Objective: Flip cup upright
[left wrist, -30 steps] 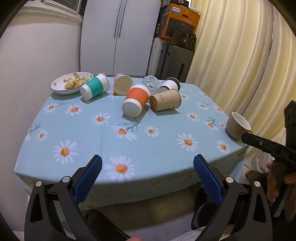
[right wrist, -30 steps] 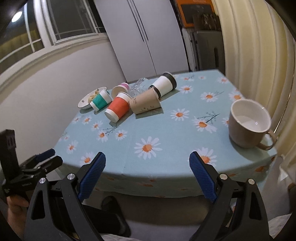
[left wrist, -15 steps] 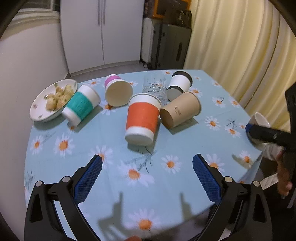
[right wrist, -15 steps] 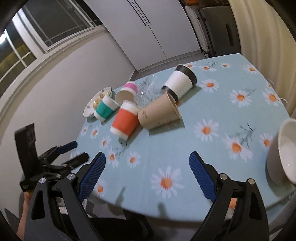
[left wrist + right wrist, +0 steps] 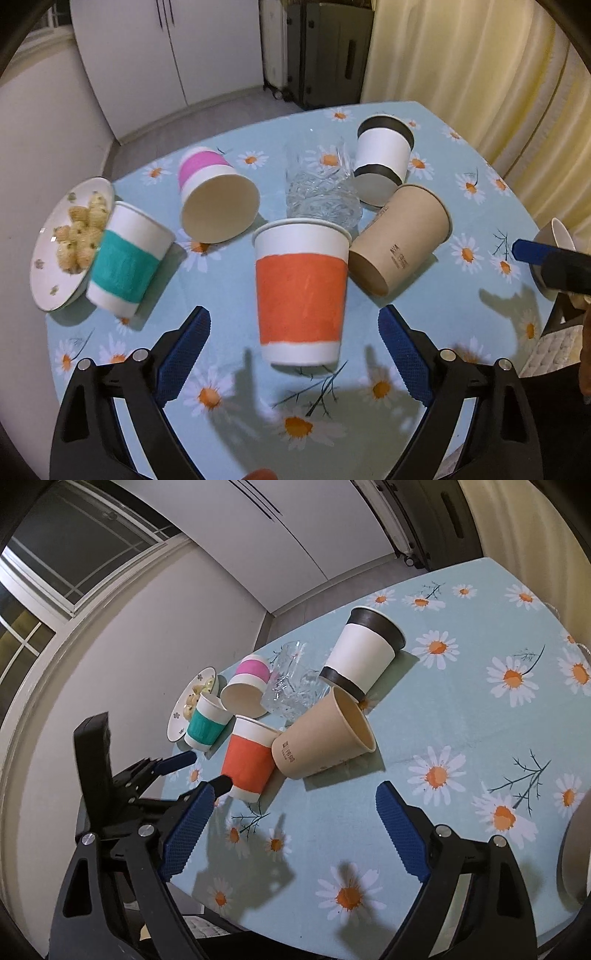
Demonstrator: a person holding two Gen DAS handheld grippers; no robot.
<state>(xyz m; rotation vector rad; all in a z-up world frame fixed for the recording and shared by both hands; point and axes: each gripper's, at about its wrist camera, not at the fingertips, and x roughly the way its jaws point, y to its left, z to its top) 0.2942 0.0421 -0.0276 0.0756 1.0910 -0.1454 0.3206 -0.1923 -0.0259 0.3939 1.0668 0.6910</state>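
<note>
Closer than a second ago, the orange-banded cup (image 5: 301,291) is now being framed large between the blue pads of the left tongs (image 5: 294,360), which are being held wide apart and are gripping nothing. It is lying on its side on the daisy-print worktop (image 5: 369,398), base toward the camera, rim pointing away toward the clear glass tumbler (image 5: 320,184). In the right wrist view the same cup (image 5: 249,758) is being seen with the tips of the left tongs (image 5: 207,771) reaching just beside its base; whether they are touching it cannot be told.

Just to its right, a brown paper cup (image 5: 400,238) is lying tipped over, its side appearing to touch the orange one. Behind that, a white cup with black bands (image 5: 382,158) is lying on its side. To the left, a pink-banded cup (image 5: 216,197) is lying with its open mouth toward the camera, and a teal-banded cup (image 5: 127,260) is resting against a plate of snacks (image 5: 55,266) at the worktop's left edge.

The right tongs (image 5: 293,836) are being held wide open and empty over the near part of the cloth, well apart from the cups. A beige mug (image 5: 557,232) is partly being hidden at the worktop's right edge, behind the right tongs' tip.
</note>
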